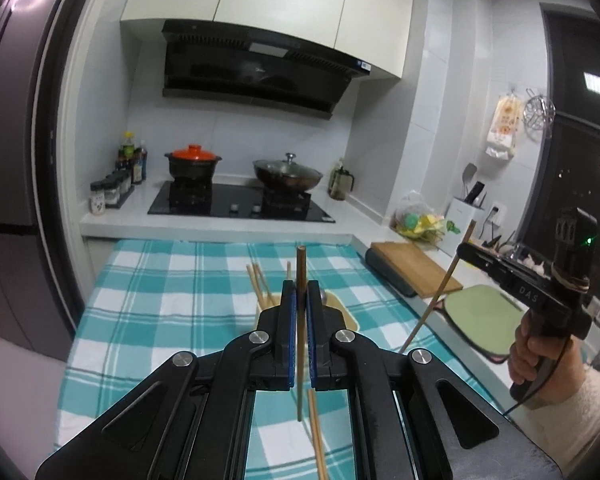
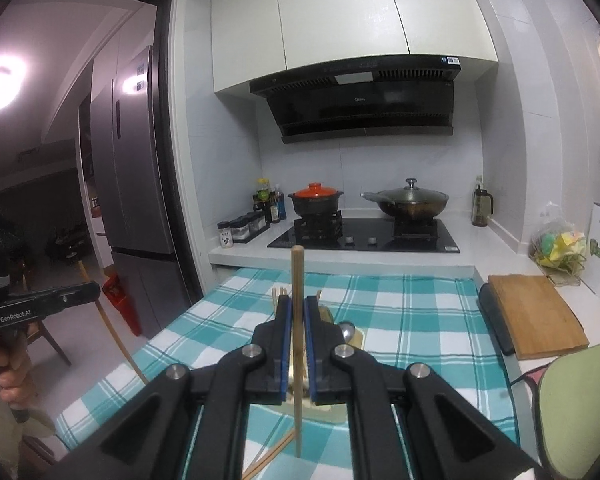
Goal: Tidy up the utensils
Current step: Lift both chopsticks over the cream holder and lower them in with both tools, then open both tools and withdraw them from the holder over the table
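Note:
My left gripper (image 1: 300,292) is shut on a wooden chopstick (image 1: 300,264) that stands upright between its blue pads, above the checked cloth. My right gripper (image 2: 296,312) is shut on another wooden chopstick (image 2: 297,280), also upright. Each gripper shows in the other's view: the right one (image 1: 466,250) with its chopstick (image 1: 440,292) slanting down, the left one (image 2: 92,292) with its chopstick (image 2: 116,340). A yellowish holder (image 1: 346,312) with several chopsticks (image 1: 258,284) and a metal spoon (image 2: 347,330) sits behind the fingers. More chopsticks (image 1: 316,424) lie on the cloth below.
The teal checked cloth (image 1: 172,280) covers the counter. Behind it is a black hob (image 1: 240,204) with an orange-lidded pot (image 1: 193,162) and a lidded wok (image 1: 288,174). A wooden cutting board (image 1: 414,270) and a green mat (image 1: 484,316) lie at the right. A fridge (image 2: 136,192) stands at the left.

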Tool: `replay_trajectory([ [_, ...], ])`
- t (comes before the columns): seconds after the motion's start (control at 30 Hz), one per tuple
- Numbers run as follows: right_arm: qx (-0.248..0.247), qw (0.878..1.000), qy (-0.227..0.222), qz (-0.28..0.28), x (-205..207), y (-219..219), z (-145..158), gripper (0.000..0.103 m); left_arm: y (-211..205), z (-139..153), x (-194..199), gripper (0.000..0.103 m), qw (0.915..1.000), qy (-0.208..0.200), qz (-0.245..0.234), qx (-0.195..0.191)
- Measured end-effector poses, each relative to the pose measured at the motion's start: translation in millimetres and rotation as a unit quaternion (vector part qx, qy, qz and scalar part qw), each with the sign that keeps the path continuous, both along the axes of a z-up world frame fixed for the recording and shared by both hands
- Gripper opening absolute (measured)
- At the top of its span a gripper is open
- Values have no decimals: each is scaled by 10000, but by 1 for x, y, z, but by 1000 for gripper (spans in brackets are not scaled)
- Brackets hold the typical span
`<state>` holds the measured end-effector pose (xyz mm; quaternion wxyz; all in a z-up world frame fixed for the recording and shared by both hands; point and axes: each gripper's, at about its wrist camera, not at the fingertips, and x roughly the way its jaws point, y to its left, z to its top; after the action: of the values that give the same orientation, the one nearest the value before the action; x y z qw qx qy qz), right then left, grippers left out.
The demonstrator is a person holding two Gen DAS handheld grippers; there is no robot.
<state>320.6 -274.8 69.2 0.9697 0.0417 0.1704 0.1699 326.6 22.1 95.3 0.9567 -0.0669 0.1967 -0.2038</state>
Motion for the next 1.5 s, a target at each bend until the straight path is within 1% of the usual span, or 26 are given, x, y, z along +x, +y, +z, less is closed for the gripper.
replay_trajectory([
  [0.1, -7, 9996, -269, -45, 19, 0, 18, 6, -5, 23, 23, 3, 9996, -248, 100, -14],
  [0.2, -94, 9987, -498, -46, 41, 4, 33, 6, -17, 35, 52, 3, 9993, -327, 181, -17],
  [0.3, -253, 9980, -572, -55, 69, 13, 34, 6, -32, 31, 84, 3, 9994, -240, 234, 20],
  [0.4, -465, 9975, -524, -35, 99, 20, 20, 6, -45, 13, 117, 3, 9998, 33, 214, 18],
  [0.43, -492, 9978, -452, -9, 108, 21, 14, 6, -50, 5, 127, 3, 9997, 145, 208, 32],
  [0.5, -507, 9986, -139, 70, 129, 23, -3, 6, -59, -13, 147, 3, 9990, 401, 154, 99],
  [0.6, -339, 9974, 578, 259, 159, 24, -39, 6, -72, -43, 172, 3, 9963, 818, 109, 241],
  [0.67, -312, 9943, 957, 341, 172, 26, -62, 6, -79, -63, 184, 3, 9937, 1063, 78, 344],
  [0.73, -416, 9901, 1268, 430, 183, 31, -84, 6, -85, -82, 194, 3, 9909, 1262, 92, 464],
  [0.87, -456, 9821, 1779, 418, 199, 38, -116, 7, -99, -109, 210, 4, 9850, 1573, -23, 707],
  [0.9, -438, 9804, 1891, 346, 203, 37, -121, 7, -101, -112, 212, 10, 9836, 1629, 16, 777],
  [0.93, -407, 9787, 1988, 311, 208, 38, -124, 8, -101, -113, 212, 25, 9819, 1698, 94, 829],
  [0.97, -363, 9776, 2054, 292, 211, 37, -124, 13, -98, -111, 209, 35, 9814, 1732, 167, 809],
  [1.0, -323, 9778, 2056, 238, 211, 34, -120, 24, -93, -107, 203, 52, 9826, 1698, 216, 719],
  [1.03, -262, 9795, 1993, 152, 207, 30, -112, 30, -86, -101, 193, 64, 9847, 1614, 225, 621],
  [1.07, -171, 9823, 1862, 116, 200, 27, -102, 41, -79, -96, 185, 68, 9860, 1542, 208, 596],
  [1.1, -107, 9851, 1712, 133, 194, 23, -92, 48, -72, -89, 173, 72, 9870, 1463, 196, 636],
  [1.17, -181, 9893, 1439, 134, 174, 18, -71, 49, -59, -81, 149, 77, 9865, 1399, 210, 823],
  [1.23, -350, 9916, 1235, 166, 147, 14, -52, 53, -46, -77, 123, 86, 9845, 1409, 200, 1028],
  [1.3, -498, 9923, 1117, 207, 117, 10, -42, 61, -32, -80, 94, 89, 9815, 1449, 162, 1238],
  [1.4, -744, 9906, 1117, 280, 68, 4, -44, 62, -14, -95, 46, 92, 9774, 1586, 109, 1396],
  [1.5, -1017, 9867, 1255, 159, 20, 1, -64, 62, 1, -125, 0, 92, 9747, 1776, 149, 1347],
])
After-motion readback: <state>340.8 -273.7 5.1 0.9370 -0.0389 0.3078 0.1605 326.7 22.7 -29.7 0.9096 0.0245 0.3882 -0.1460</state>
